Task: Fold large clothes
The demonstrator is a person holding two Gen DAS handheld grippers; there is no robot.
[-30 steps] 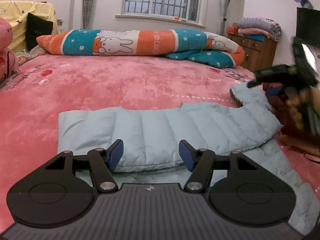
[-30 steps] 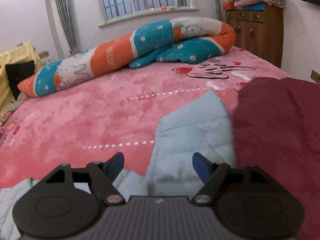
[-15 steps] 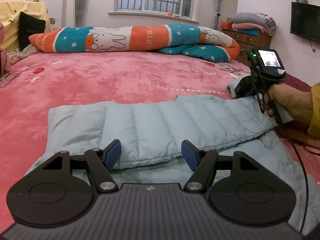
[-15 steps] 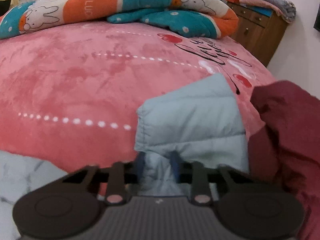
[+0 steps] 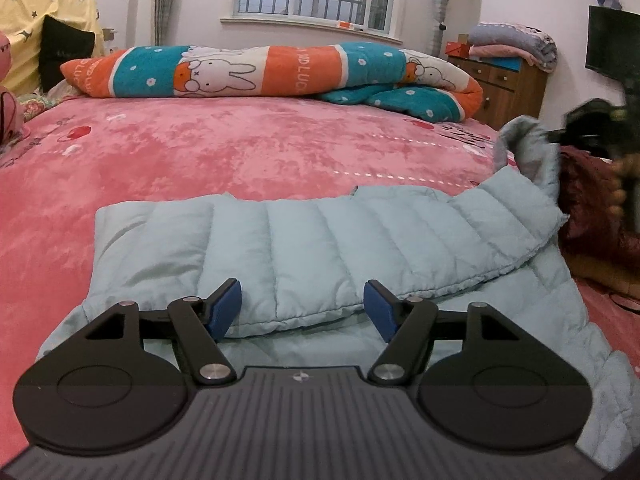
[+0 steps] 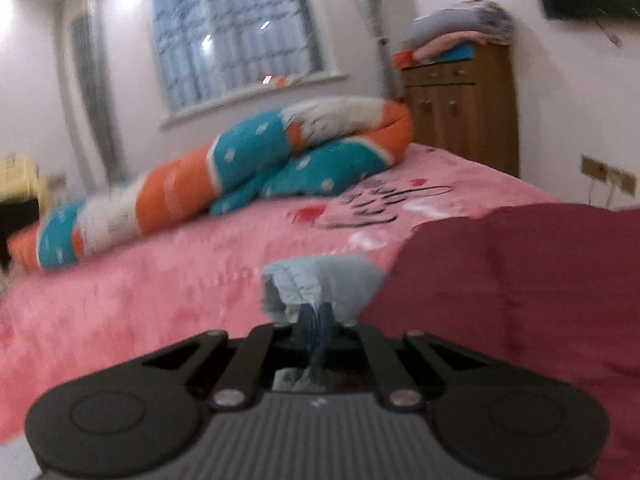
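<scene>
Two grippers — R gripper (image 6: 314, 322) pinches jacket (image 5: 304, 248) cuff, L (image 5: 303, 309) agape.

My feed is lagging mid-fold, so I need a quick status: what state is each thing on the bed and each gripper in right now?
Light blue puffer jacket: flat on the bed, one side folded over.
Jacket sleeve end: pinched and lifted off the bed.
Right gripper: shut on the sleeve end.
Left gripper: open, over the jacket's folded edge, gripping nothing.
Dark red garment: loosely heaped, unfolded.
Cartoon quilt: rolled along the bed's far side.
</scene>
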